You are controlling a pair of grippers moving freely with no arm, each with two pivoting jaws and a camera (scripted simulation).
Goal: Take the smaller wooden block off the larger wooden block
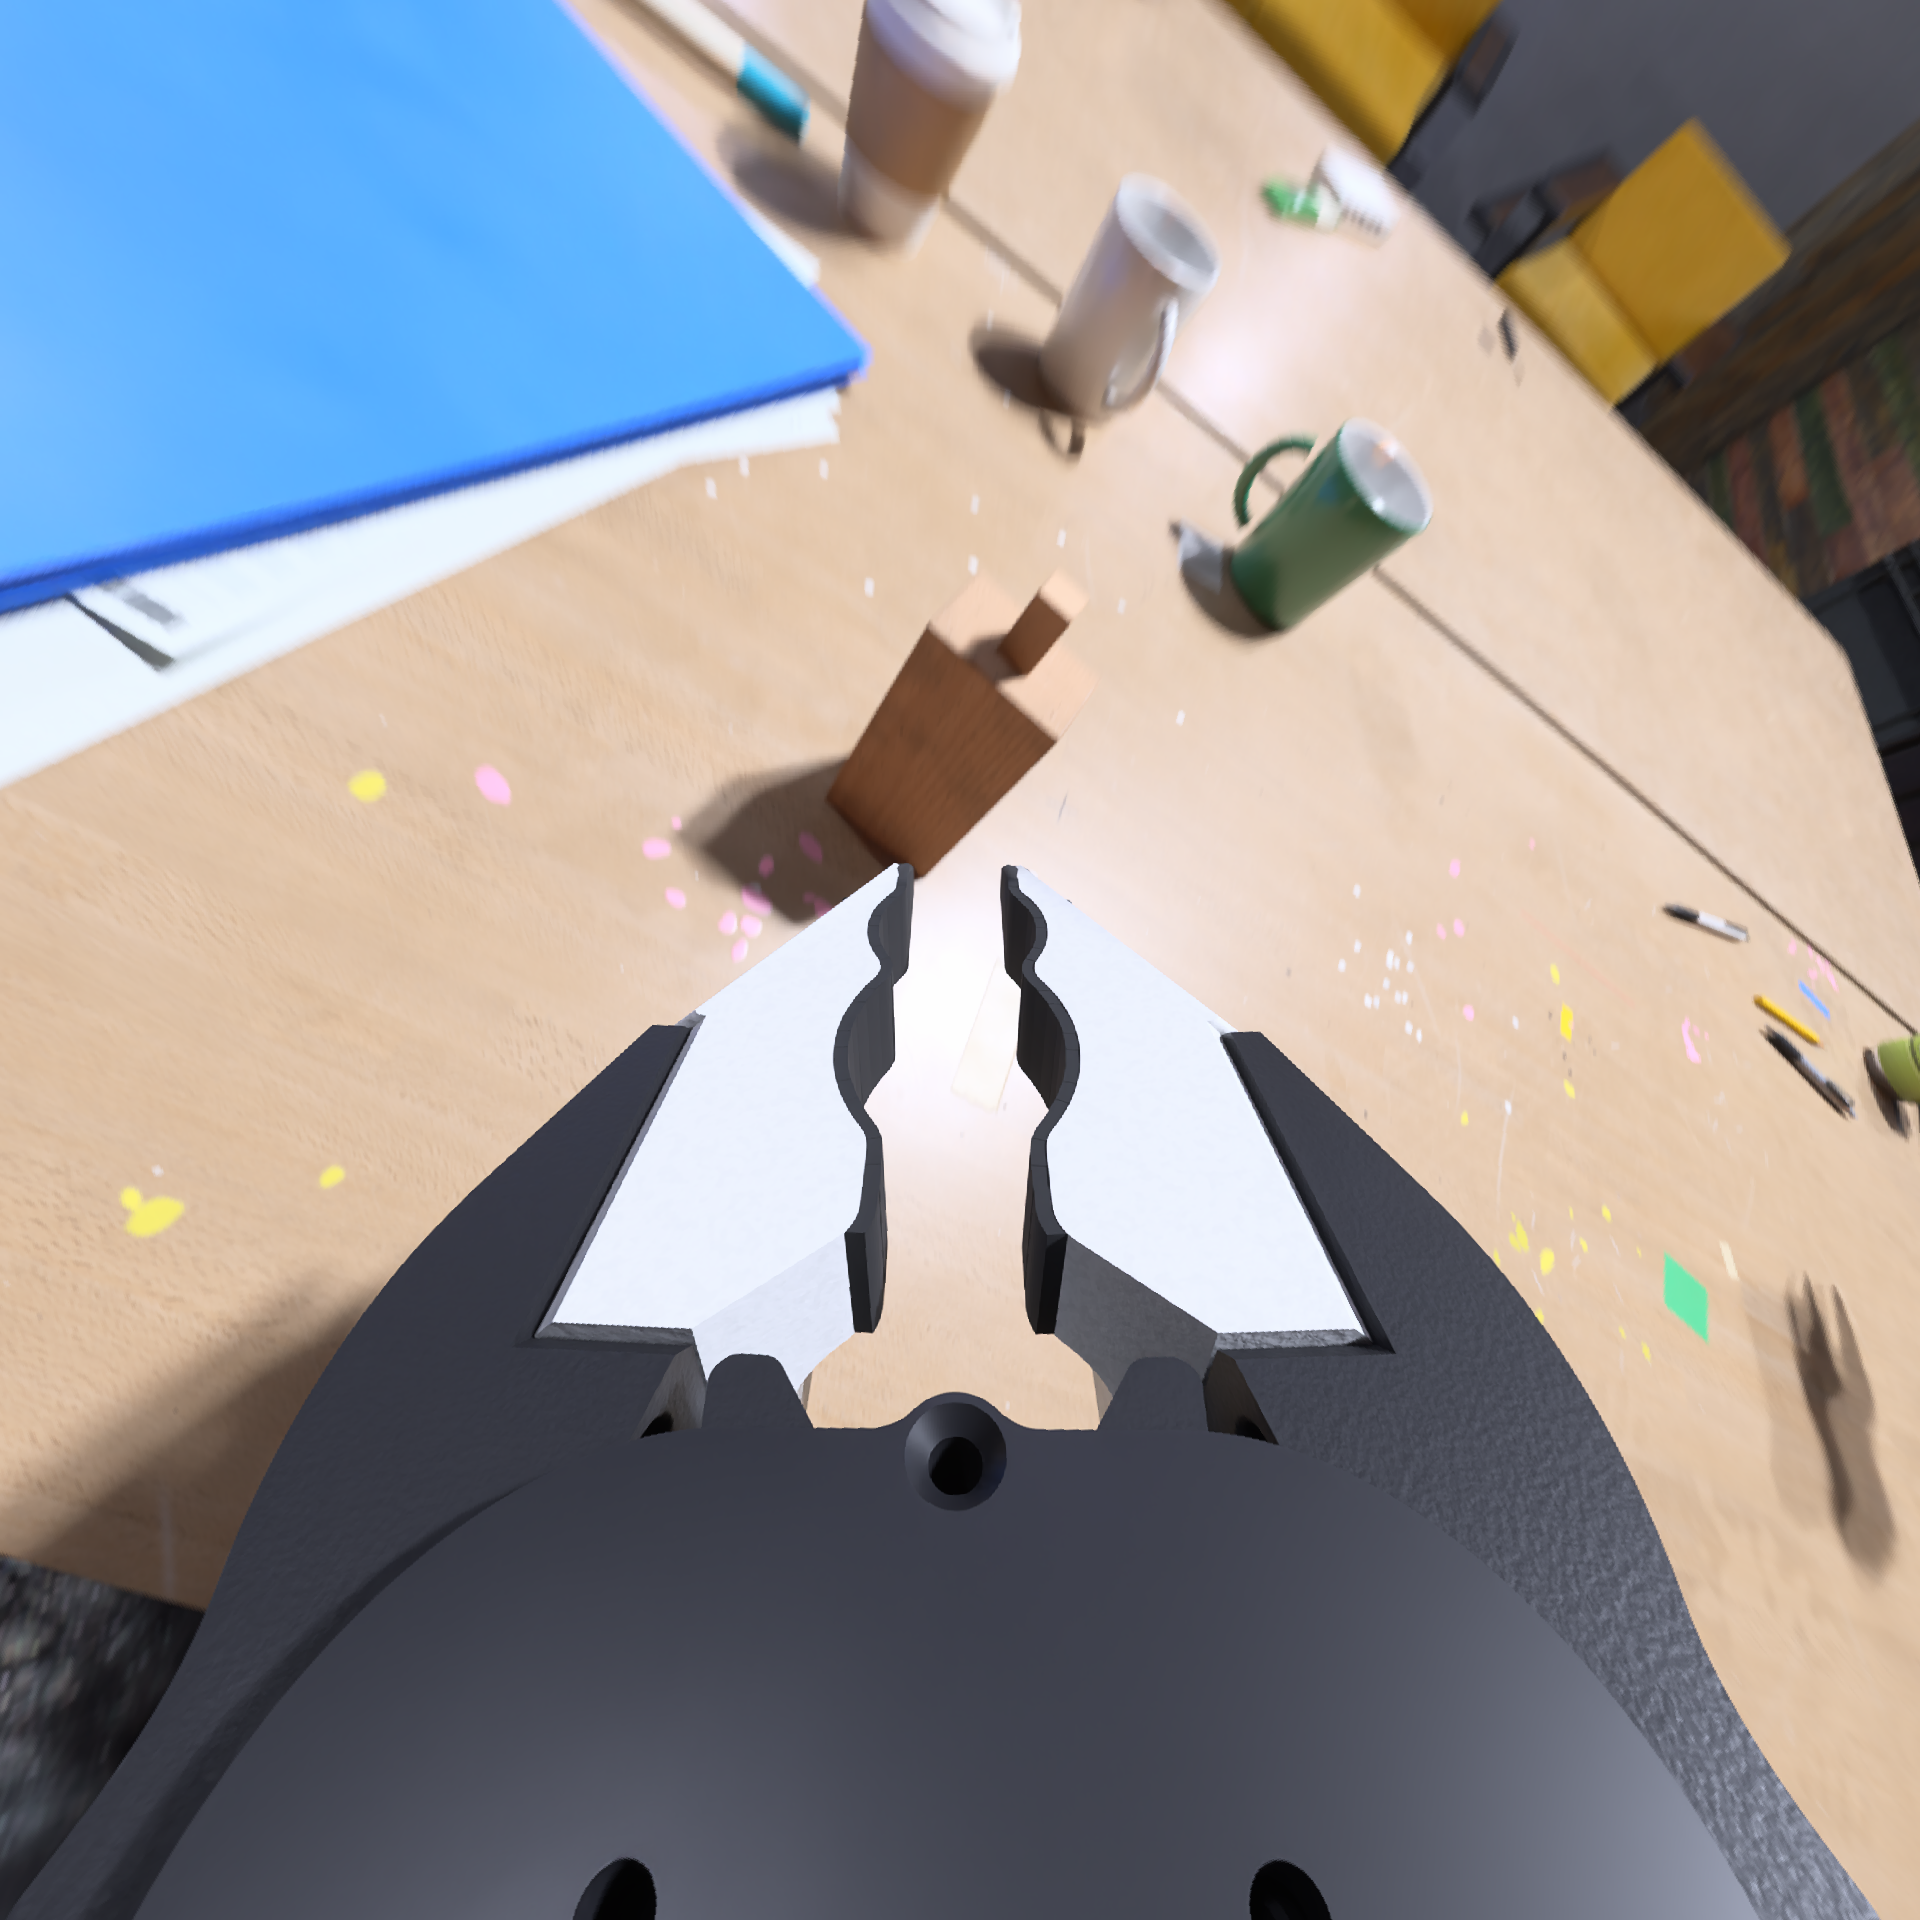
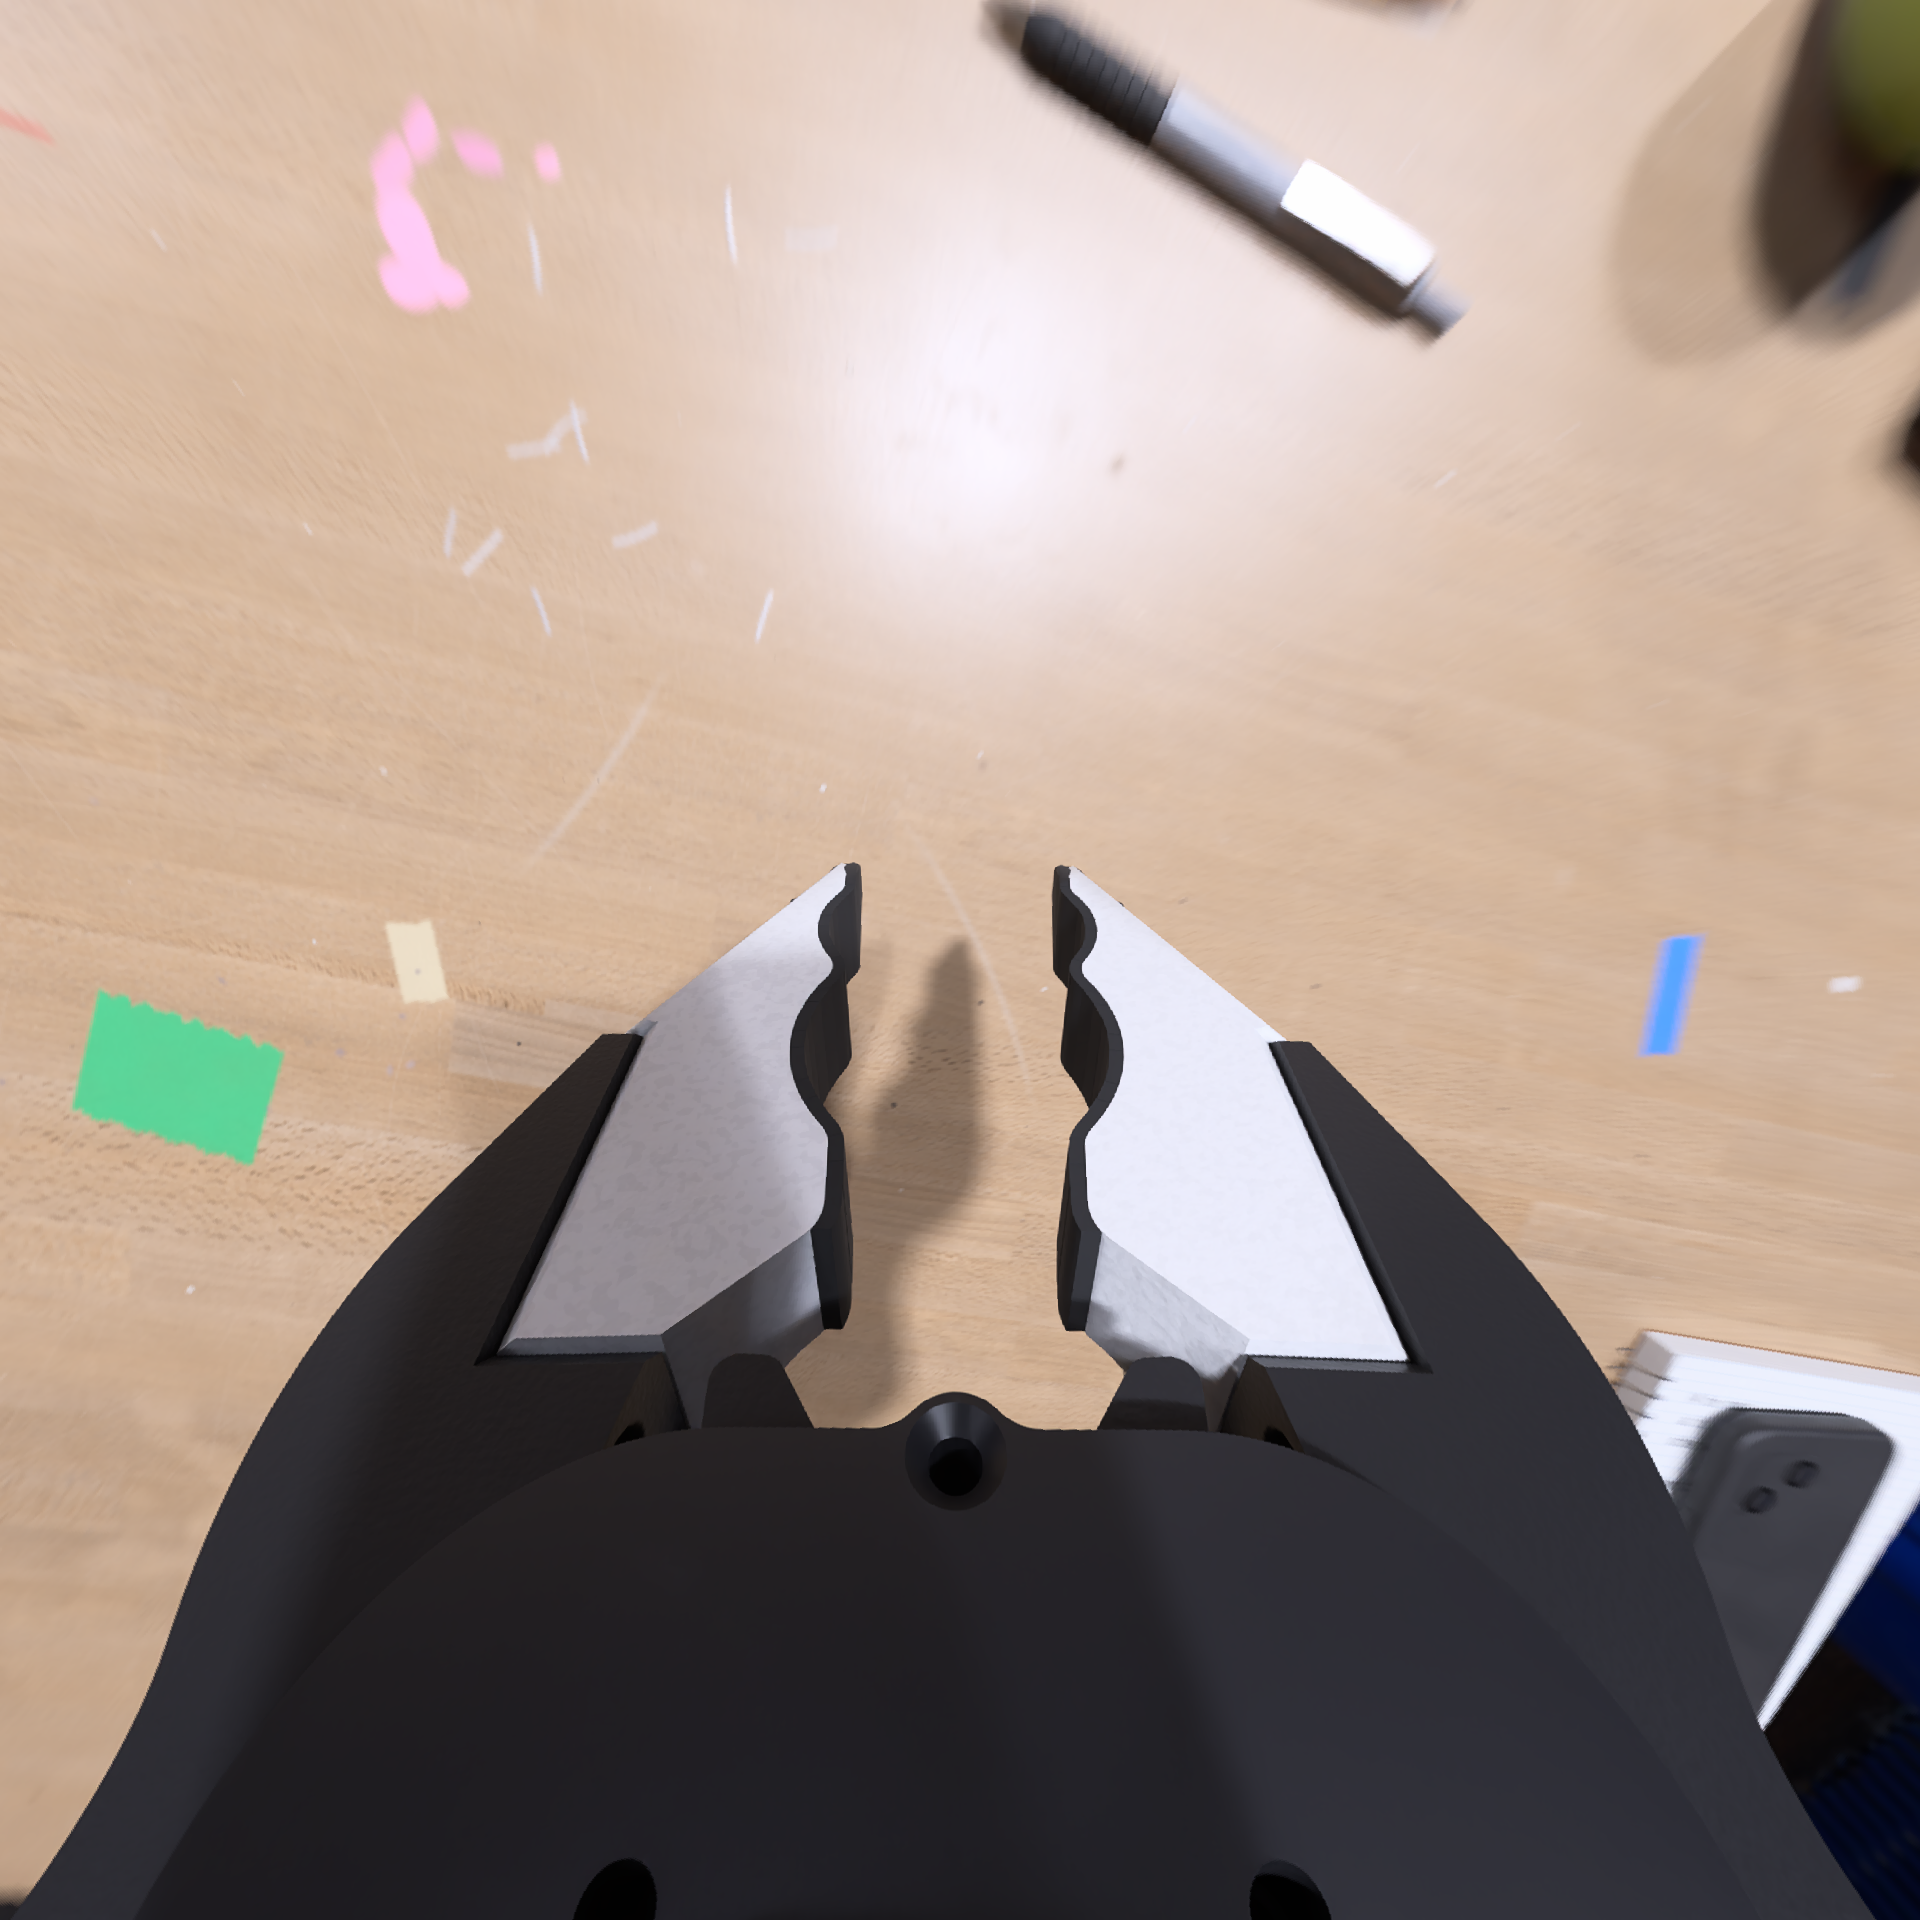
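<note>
Risk: my left tool (image 1: 956, 883), narrowly open and empty, may knock smaller block (image 1: 1042, 623) sideways off larger block (image 1: 951, 732); right tool (image 2: 956, 883) idle, open, empty.

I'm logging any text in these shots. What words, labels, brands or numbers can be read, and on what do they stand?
No text can be read in either view.
White paper under the blue folder: dark printed marks, too blurred to read.
Marker pen: pale band on the barrel, nothing legible.
Paper cup, green mug, phone: no writing shows.
</note>
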